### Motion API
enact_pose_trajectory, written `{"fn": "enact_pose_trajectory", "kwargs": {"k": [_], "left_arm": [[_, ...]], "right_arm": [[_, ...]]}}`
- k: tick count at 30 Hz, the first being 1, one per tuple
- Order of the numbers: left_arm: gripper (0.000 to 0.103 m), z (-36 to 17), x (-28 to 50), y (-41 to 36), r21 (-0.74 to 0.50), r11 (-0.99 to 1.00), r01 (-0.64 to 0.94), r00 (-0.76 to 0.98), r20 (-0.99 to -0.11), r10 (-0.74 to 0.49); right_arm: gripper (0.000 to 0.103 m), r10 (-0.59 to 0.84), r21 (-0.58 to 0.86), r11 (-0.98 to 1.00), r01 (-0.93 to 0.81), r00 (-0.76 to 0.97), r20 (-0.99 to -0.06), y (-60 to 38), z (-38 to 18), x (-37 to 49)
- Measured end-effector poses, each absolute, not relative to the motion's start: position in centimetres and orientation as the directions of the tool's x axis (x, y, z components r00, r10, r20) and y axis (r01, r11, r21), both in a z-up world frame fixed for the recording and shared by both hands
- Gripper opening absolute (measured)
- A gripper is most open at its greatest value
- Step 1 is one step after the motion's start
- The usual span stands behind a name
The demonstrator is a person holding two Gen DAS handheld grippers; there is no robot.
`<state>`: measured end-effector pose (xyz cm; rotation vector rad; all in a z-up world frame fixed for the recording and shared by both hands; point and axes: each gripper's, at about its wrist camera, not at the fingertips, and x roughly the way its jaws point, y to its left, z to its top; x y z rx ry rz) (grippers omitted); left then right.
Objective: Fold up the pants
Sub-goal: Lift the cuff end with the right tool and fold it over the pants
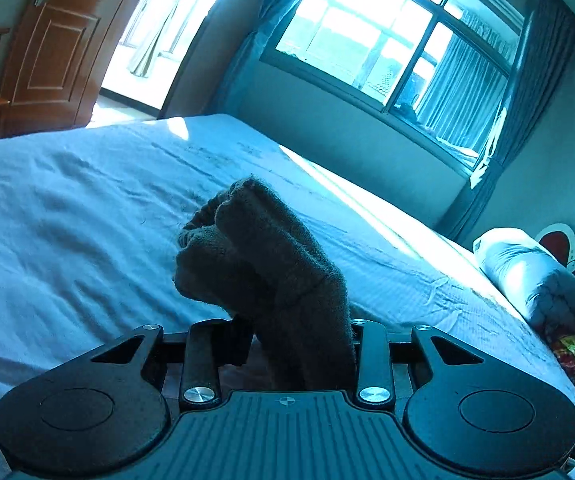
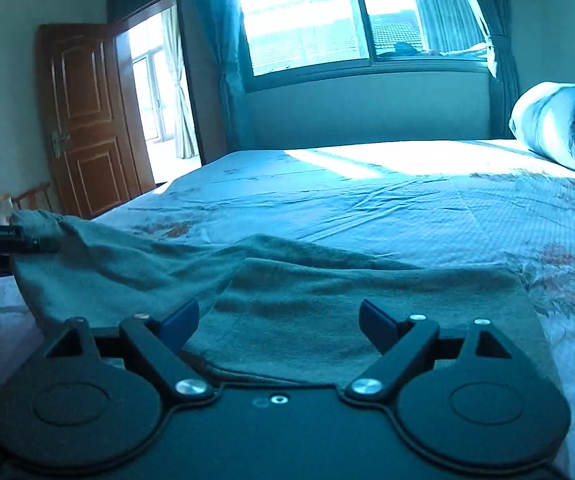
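Left tool (image 1: 287, 320) clamped on a bunched end of the pants (image 2: 287, 300), lifted off the bed (image 2: 367, 208). Right tool (image 2: 279, 320) wide open, empty, over the flat part. Carry the end across level, match edges.

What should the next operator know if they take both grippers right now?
Left gripper: shut on a bunched end of the pants, lifted above the bed.
Right gripper: open, empty, jaws spread just over the part of the pants lying flat on the bed.
Pants: stretched from the left gripper across the bed's near side; one layer seems to overlap another.
Done: one end gathered and lifted.
Left: probably grip the near part with the right, carry the lifted end over, then flatten.
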<state>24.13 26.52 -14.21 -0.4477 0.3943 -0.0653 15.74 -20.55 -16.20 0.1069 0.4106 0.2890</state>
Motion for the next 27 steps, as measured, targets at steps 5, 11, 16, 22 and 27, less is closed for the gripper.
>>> {"fn": "enact_pose_trajectory", "kwargs": {"k": [5, 11, 16, 22, 27], "left_arm": [[0.035, -8.4, 25.7, 18.8, -0.336, 0.931, 0.142, 0.930, -0.277, -0.242], [0.035, -5.6, 26.9, 4.1, -0.236, 0.879, 0.415, 0.841, -0.269, -0.470], [0.059, -10.2, 27.3, -7.0, -0.178, 0.848, 0.500, 0.697, -0.499, -0.516], [0.078, -11.9, 22.5, -3.6, -0.203, 0.865, 0.459, 0.708, -0.504, -0.495], [0.095, -11.7, 19.6, 1.4, -0.233, 0.876, 0.421, 0.746, -0.461, -0.481]], "right_arm": [[0.080, 0.220, 0.387, 0.919, -0.070, 0.908, -0.356, -28.3, -15.3, 16.9], [0.080, 0.109, 0.494, 0.867, 0.063, 0.944, -0.311, -36.4, -15.0, 14.8], [0.081, 0.053, 0.607, 0.779, 0.158, 0.948, -0.315, -42.3, -15.9, 12.7], [0.080, 0.197, 0.701, 0.709, 0.071, 0.935, -0.294, -42.5, -17.3, 14.0], [0.081, 0.363, 0.751, 0.661, -0.002, 0.876, -0.318, -39.3, -17.4, 15.7]]}}
